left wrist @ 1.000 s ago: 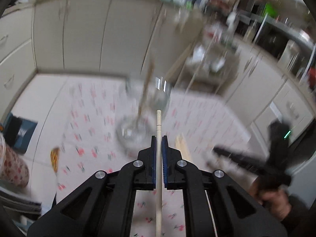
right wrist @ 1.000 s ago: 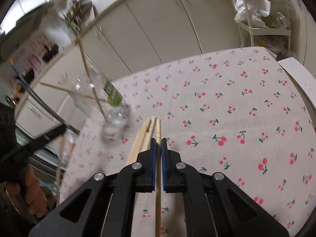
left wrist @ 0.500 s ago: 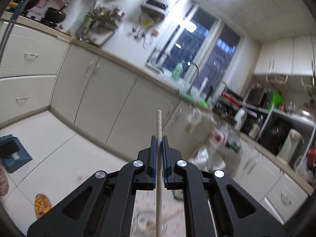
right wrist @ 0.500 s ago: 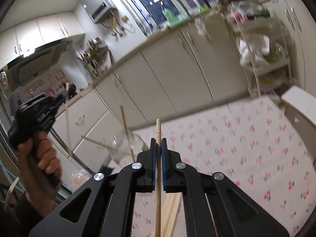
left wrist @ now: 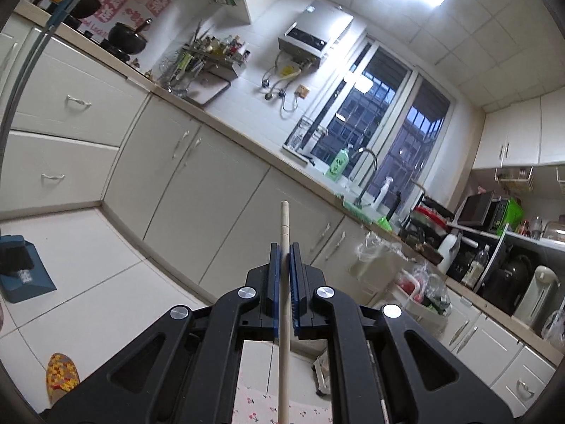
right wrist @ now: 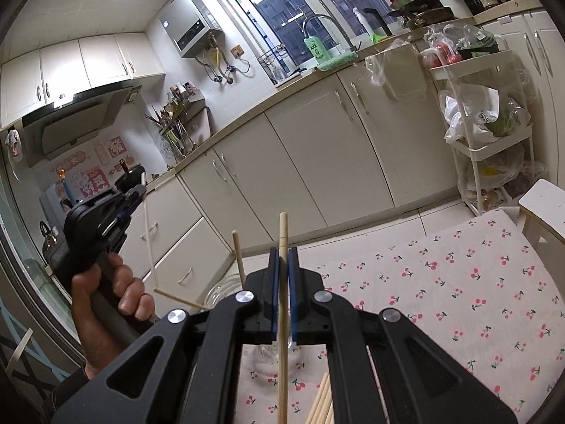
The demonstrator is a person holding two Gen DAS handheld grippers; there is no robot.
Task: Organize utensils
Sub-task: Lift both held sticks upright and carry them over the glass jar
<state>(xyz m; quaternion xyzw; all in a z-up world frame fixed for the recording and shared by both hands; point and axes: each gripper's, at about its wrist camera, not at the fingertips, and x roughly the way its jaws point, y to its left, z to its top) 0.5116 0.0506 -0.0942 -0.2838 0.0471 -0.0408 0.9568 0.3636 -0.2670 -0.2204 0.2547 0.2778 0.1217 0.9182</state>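
The glass jar [right wrist: 226, 288] was mostly hidden behind the right gripper [right wrist: 282, 258], so how the sticks sat inside it could not be told. The loose chopsticks [right wrist: 319, 406] on the cloth were cut off by the bottom edge. In the left wrist view, the held chopstick [left wrist: 284, 282] ran out of frame below.

glass jar [right wrist: 226, 291] on table [right wrist: 459, 282], loose chopsticks [right wrist: 319, 402] right of it, cabinets [right wrist: 317, 162] behind

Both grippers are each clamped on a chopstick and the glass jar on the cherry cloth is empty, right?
Not quite: the jar already holds chopsticks, as the right wrist view shows. The rest stands: the left gripper and right gripper each clamp one chopstick.
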